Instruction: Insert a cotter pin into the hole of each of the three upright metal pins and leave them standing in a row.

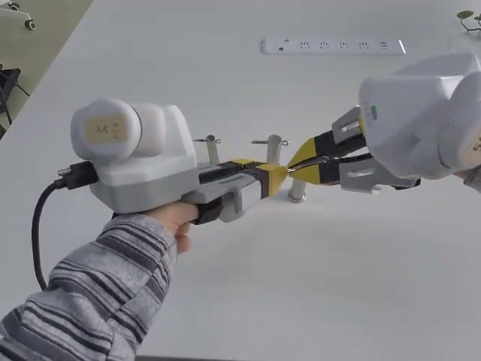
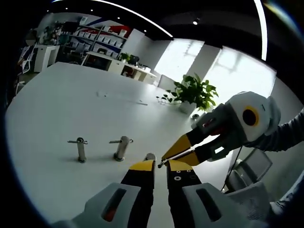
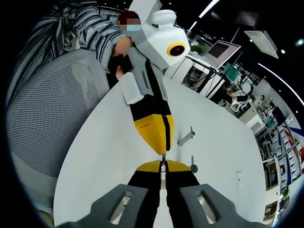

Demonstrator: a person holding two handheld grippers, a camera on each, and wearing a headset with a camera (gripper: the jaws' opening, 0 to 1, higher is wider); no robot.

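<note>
While the white table point(image 1: 225, 286) spreads beneath everything, the near upright pin point(image 1: 297, 194) stands on it as the meeting point of both tools; the left gripper point(image 1: 281, 174), held in a hand point(image 1: 176, 219) with a striped sleeve point(image 1: 98, 293), reaches that pin from the left, its yellow-tipped jaws drawn almost together with only a narrow slit between them; whether they grip the pin cannot be told. The right gripper point(image 1: 293, 168) comes to the same pin from the right, tip to tip with the left one, jaws pressed together and pinching a thin cotter pin point(image 3: 163, 173) just beside the pin's top. A power strip point(image 1: 333, 47) lies well beyond the near upright pin, toward the far edge. Two other upright pins point(image 1: 213, 148) point(image 1: 274, 147) stand behind and to the left of it, apart from both grippers; each carries a seated cotter pin point(image 1: 203, 140) point(image 1: 261, 141) crosswise through its top.
</note>
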